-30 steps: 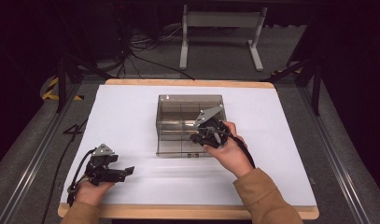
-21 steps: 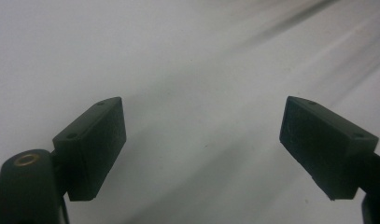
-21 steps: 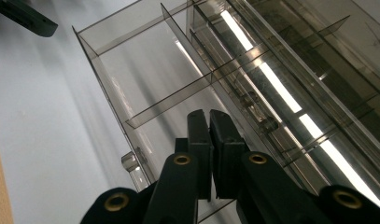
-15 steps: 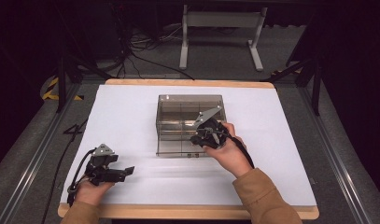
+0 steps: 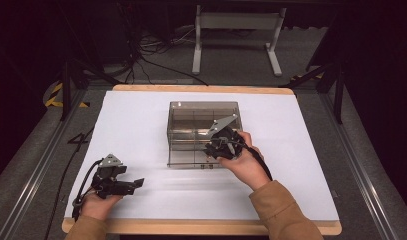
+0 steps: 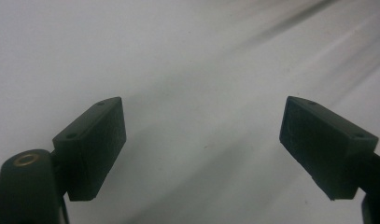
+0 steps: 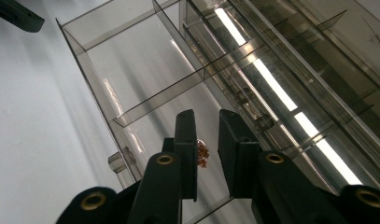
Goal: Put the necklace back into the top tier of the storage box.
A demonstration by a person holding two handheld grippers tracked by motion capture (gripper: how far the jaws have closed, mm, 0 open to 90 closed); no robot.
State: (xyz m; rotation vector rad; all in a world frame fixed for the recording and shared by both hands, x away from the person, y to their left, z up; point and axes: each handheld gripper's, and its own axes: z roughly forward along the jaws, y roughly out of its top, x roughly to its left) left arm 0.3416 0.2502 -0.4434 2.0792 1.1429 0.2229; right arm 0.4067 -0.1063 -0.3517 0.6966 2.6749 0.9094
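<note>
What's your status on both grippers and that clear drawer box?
Left gripper open over bare table near edge. Right gripper nearly shut, inside pulled-out drawer of smoky plastic organizer box, above small reddish bits. Nothing blocking.

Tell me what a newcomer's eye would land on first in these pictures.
First comes the smoky clear plastic drawer box in the middle of the white table, one drawer pulled out toward the person. The right gripper hangs over that open drawer, jaws nearly closed above a small reddish speck on the drawer floor. The left gripper sits at the near left corner, jaws wide apart over bare table.
</note>
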